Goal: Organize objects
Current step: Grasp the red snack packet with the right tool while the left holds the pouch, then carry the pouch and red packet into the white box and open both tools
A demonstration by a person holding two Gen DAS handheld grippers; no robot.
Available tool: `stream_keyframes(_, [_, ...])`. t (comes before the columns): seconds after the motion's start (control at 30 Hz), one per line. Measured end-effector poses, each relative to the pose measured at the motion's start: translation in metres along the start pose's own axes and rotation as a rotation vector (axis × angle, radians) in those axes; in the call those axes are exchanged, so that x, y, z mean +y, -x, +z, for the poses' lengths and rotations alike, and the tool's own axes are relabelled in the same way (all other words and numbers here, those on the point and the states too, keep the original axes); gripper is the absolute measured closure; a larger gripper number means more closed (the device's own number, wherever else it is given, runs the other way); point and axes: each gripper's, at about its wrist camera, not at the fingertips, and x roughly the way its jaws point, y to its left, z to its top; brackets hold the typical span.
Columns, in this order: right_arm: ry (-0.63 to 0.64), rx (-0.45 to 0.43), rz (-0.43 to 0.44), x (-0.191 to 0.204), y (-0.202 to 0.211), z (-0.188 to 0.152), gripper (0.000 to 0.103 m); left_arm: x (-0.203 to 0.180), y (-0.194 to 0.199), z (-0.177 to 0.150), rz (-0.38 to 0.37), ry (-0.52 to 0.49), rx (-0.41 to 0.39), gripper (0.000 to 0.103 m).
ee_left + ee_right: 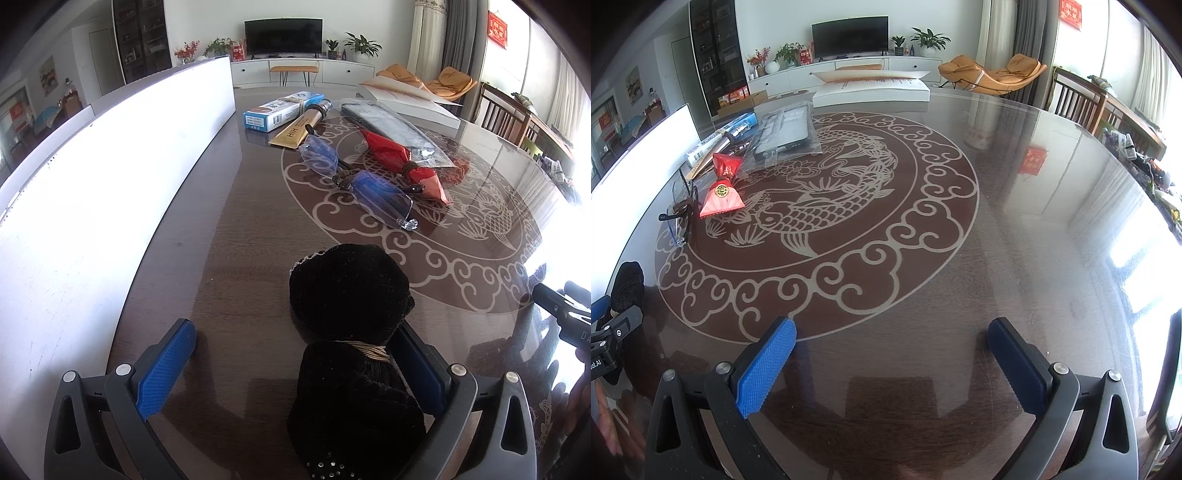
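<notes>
Left hand-held gripper stands wide, black pouch released on the desk; right hand-held gripper wide, empty; next, probably fetch the glasses.

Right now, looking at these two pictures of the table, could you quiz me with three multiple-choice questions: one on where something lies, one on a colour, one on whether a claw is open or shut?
1. Where does the black fabric bundle lie?
A. between the left gripper's fingers
B. on the white box
C. beside the television

2. What colour is the tied packet next to the glasses?
A. green
B. red
C. yellow

3. How does the right gripper stand?
A. shut on the glasses
B. shut on nothing
C. open, with only bare table between its fingers

Answers:
1. A, since the left wrist view shows the bundle on the table between the spread blue pads, the left one well clear of it.
2. B, as both views show it red.
3. C, because its pads stand wide apart over the tabletop.
</notes>
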Motion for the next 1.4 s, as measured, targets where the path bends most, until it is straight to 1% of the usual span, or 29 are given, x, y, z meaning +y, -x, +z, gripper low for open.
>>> stream_keyframes(0.2, [0.003,0.002,0.001,0.000,-0.001,0.001,0.000,0.000,0.000,0.000,0.000,0.000,0.000,0.000])
stream_keyframes(0.27, [0.037,0.019,0.026,0.004,-0.003,0.006,0.000,0.000,0.000,0.000,0.000,0.000,0.000,0.000])
stream_keyframes(0.33, [0.055,0.057,0.078,0.011,-0.007,0.019,0.000,0.000,0.000,0.000,0.000,0.000,0.000,0.000])
stream_keyframes(0.4, [0.018,0.049,0.149,0.021,-0.005,0.039,0.000,0.000,0.000,0.000,0.000,0.000,0.000,0.000])
stream_keyframes(0.47, [0.013,0.021,0.234,0.040,-0.003,0.065,0.000,0.000,0.000,0.000,0.000,0.000,0.000,0.000])
stream_keyframes(0.5, [0.031,0.022,0.263,0.054,-0.005,0.078,0.000,0.000,0.001,0.000,0.000,0.000,0.000,0.000])
stream_keyframes(0.53, [0.057,0.034,0.272,0.069,-0.012,0.091,0.000,0.000,0.000,0.000,0.000,0.000,0.000,0.000])
stream_keyframes(0.57, [0.085,0.053,0.265,0.084,-0.021,0.101,0.004,0.000,0.001,-0.001,0.000,0.000,0.000,0.000])
stream_keyframes(0.6, [0.105,0.074,0.251,0.098,-0.032,0.110,0.017,0.000,0.001,-0.001,0.000,0.000,0.000,0.000])
stream_keyframes(0.67, [0.121,0.132,0.255,0.119,-0.053,0.121,0.033,0.000,0.001,-0.001,0.000,0.000,0.000,0.000])
stream_keyframes(0.7, [0.122,0.159,0.269,0.127,-0.063,0.125,0.037,0.000,0.001,-0.001,-0.001,0.001,0.000,0.000])
stream_keyframes(0.73, [0.127,0.170,0.272,0.133,-0.069,0.126,0.037,0.000,0.001,-0.001,-0.001,0.000,0.000,0.000])
stream_keyframes(0.77, [0.151,0.146,0.251,0.139,-0.070,0.126,0.045,0.001,0.001,-0.001,-0.002,0.000,-0.001,0.000])
stream_keyframes(0.8, [0.172,0.150,0.249,0.144,-0.071,0.126,0.062,0.001,0.001,-0.001,-0.001,0.000,-0.001,0.000])
stream_keyframes(0.83, [0.183,0.149,0.247,0.145,-0.071,0.124,0.071,0.000,0.001,-0.001,-0.001,0.000,-0.001,0.000])
stream_keyframes(0.87, [0.183,0.157,0.253,0.143,-0.069,0.122,0.074,0.000,0.001,-0.001,-0.002,0.000,-0.001,0.000])
stream_keyframes(0.97, [0.186,0.174,0.247,0.126,-0.055,0.101,0.074,0.000,0.001,-0.001,-0.004,0.000,0.000,0.000])
stream_keyframes(1.07, [0.170,0.189,0.245,0.094,-0.027,0.068,0.074,0.000,0.002,-0.001,-0.014,-0.013,0.004,0.000])
stream_keyframes(1.13, [0.137,0.208,0.276,0.075,-0.011,0.044,0.074,-0.002,0.005,-0.003,-0.037,-0.051,0.024,0.000])
stream_keyframes(1.17, [0.127,0.219,0.277,0.067,-0.003,0.034,0.073,-0.004,0.006,-0.004,-0.055,-0.078,0.048,0.000])
stream_keyframes(1.2, [0.119,0.229,0.272,0.060,0.002,0.027,0.071,-0.005,0.008,-0.004,-0.073,-0.107,0.078,0.000])
stream_keyframes(1.23, [0.114,0.240,0.268,0.056,0.006,0.023,0.066,-0.006,0.008,-0.004,-0.088,-0.136,0.102,0.000])
stream_keyframes(1.27, [0.113,0.249,0.262,0.055,0.008,0.021,0.052,-0.007,0.008,-0.004,-0.100,-0.160,0.118,0.000])
stream_keyframes(1.3, [0.125,0.247,0.250,0.056,0.009,0.022,0.045,-0.007,0.008,-0.003,-0.101,-0.175,0.126,0.000])
stream_keyframes(1.4, [0.224,0.231,0.207,0.073,0.010,0.026,0.045,-0.004,0.007,0.000,-0.085,-0.195,0.130,0.000])
